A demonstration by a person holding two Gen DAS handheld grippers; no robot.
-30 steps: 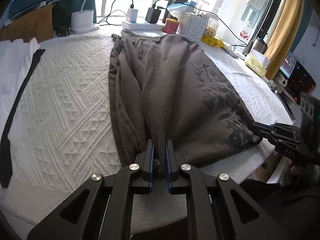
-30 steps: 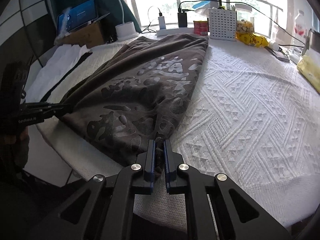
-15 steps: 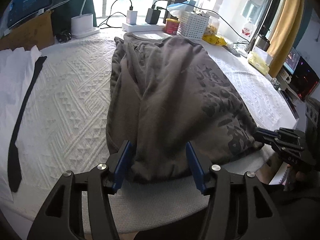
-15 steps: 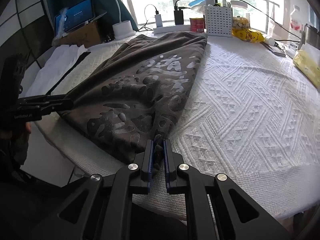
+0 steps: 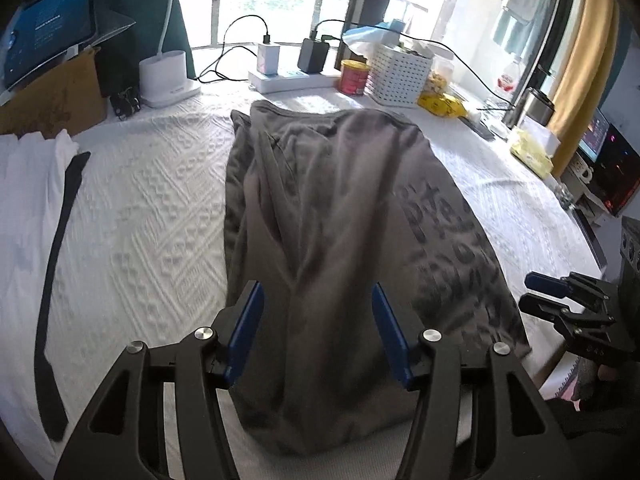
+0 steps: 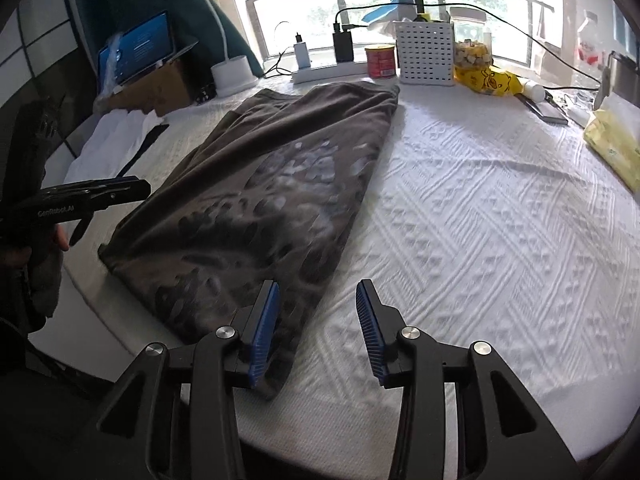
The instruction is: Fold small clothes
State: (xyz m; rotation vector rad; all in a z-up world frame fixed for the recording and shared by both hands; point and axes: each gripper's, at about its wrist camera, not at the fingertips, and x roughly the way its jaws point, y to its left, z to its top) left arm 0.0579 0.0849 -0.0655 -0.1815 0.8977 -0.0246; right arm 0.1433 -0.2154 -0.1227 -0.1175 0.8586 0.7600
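A dark grey-brown printed garment (image 5: 340, 216) lies folded lengthwise on the white textured table cover (image 5: 152, 200), running from the near edge toward the window. It also shows in the right wrist view (image 6: 264, 200). My left gripper (image 5: 318, 332) is open and empty above the garment's near left corner. My right gripper (image 6: 316, 332) is open and empty over the garment's near right corner, its left finger above the cloth. Each gripper shows in the other's view, the right one (image 5: 560, 300) and the left one (image 6: 92, 196).
A white cloth with a black strip (image 5: 52, 240) lies at the left. Along the window stand a lamp base (image 5: 166, 76), a power strip with chargers (image 5: 284, 76), a red can (image 5: 354, 76), a white basket (image 5: 400, 74), yellow packets (image 5: 440, 104) and a tablet on a box (image 5: 48, 52).
Both grippers have let go of the garment's near edge and opened, the left first, then the right. The garment now lies flat, and both grippers have pulled back slightly.
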